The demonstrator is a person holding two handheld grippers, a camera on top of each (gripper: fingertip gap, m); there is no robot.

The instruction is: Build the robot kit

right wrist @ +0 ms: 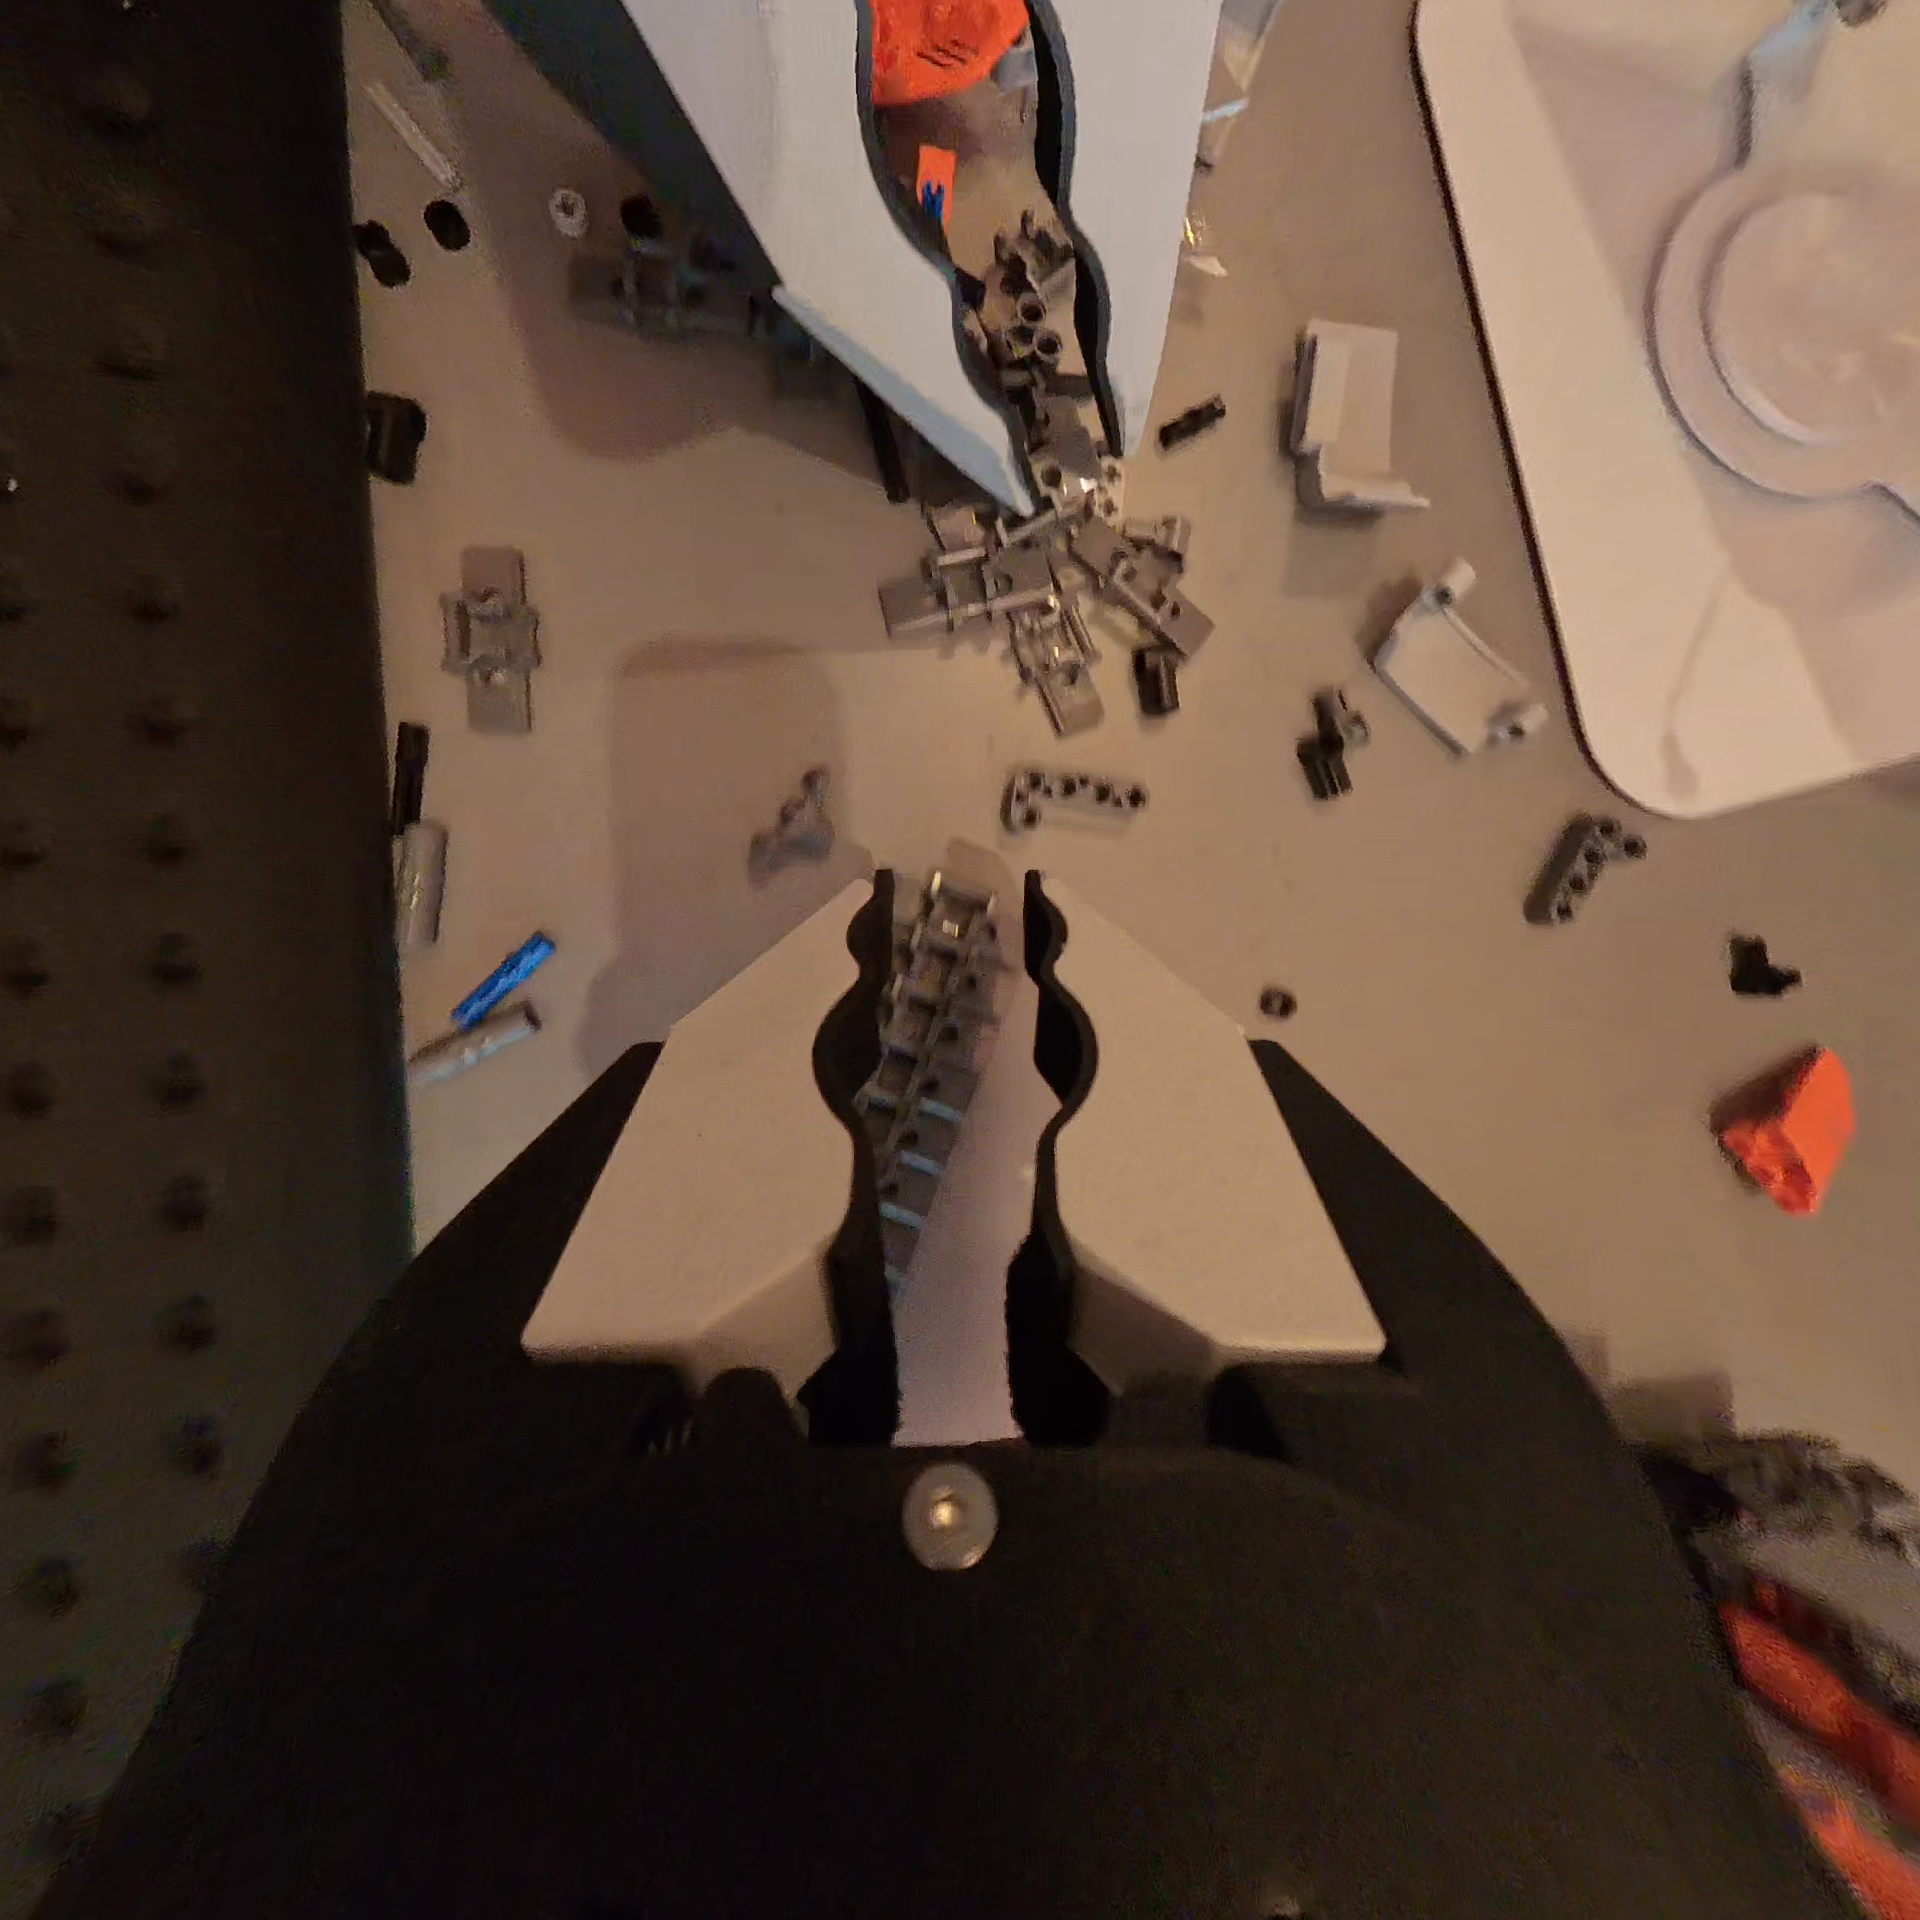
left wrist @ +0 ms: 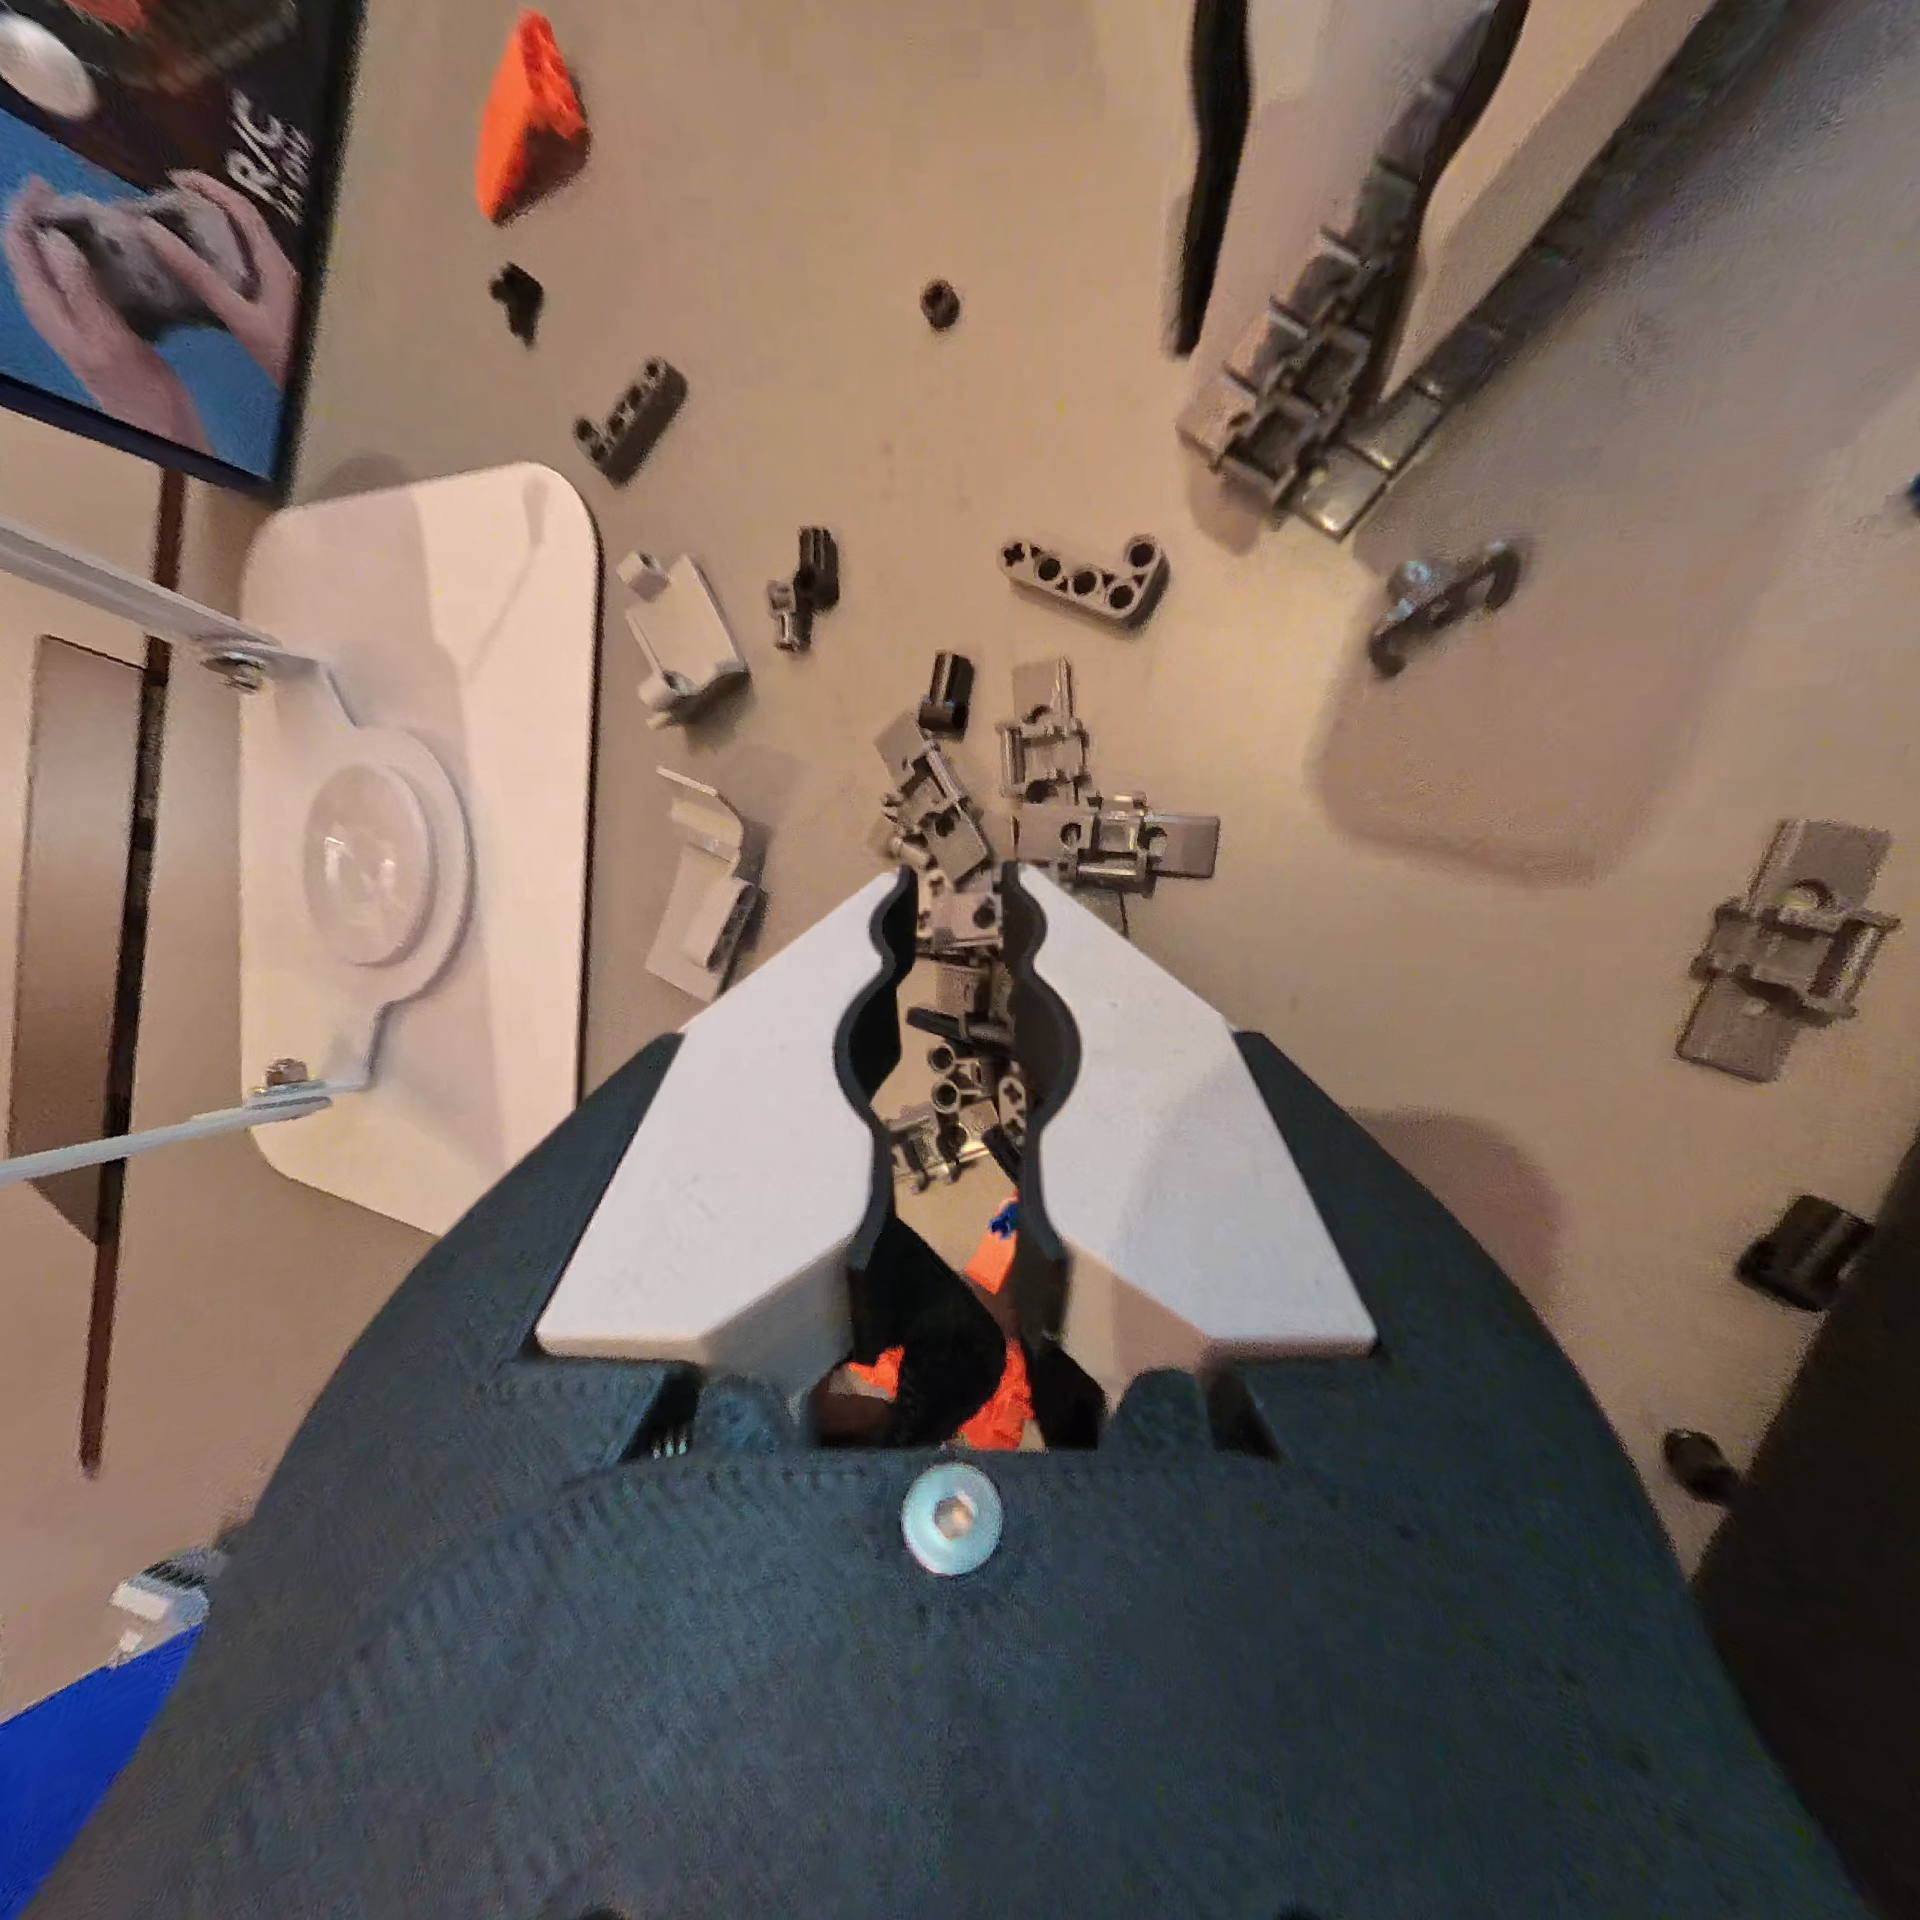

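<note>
Left wrist view. Left hand-held gripper (left wrist: 958,883): grey fingers with black pads, nearly pressed together, pinching a grey brick assembly (left wrist: 961,1039) that runs up between the pads, with orange and black parts at its lower end. Fingertips sit over a heap of grey track links (left wrist: 1039,821) on the beige bench (left wrist: 831,208). Loose on the bench: grey L-shaped beam (left wrist: 1091,580) beyond the heap, dark grey beam (left wrist: 631,418), orange brick (left wrist: 530,120) far up, two light grey panels (left wrist: 686,634) to the left, a single track link (left wrist: 1787,951) to the right. White stand base (left wrist: 499,727) at left; printed box (left wrist: 156,208) in the upper left corner. Right hand-held gripper (left wrist: 1314,488) in the upper right, carrying a track chain.

Right wrist view. Right hand-held gripper (right wrist: 954,883): jaws a narrow gap apart, a strip of joined grey track chain (right wrist: 935,1049) lying between the pads; whether the pads actually clamp it cannot be told. Left hand-held gripper (right wrist: 1075,483) comes in from the top, tips at the heap of track links (right wrist: 1039,592). Nearby: grey L-shaped beam (right wrist: 1075,798), blue pin (right wrist: 504,977), orange brick (right wrist: 1792,1143), dark studded baseplate (right wrist: 177,935) along the left edge.
</note>
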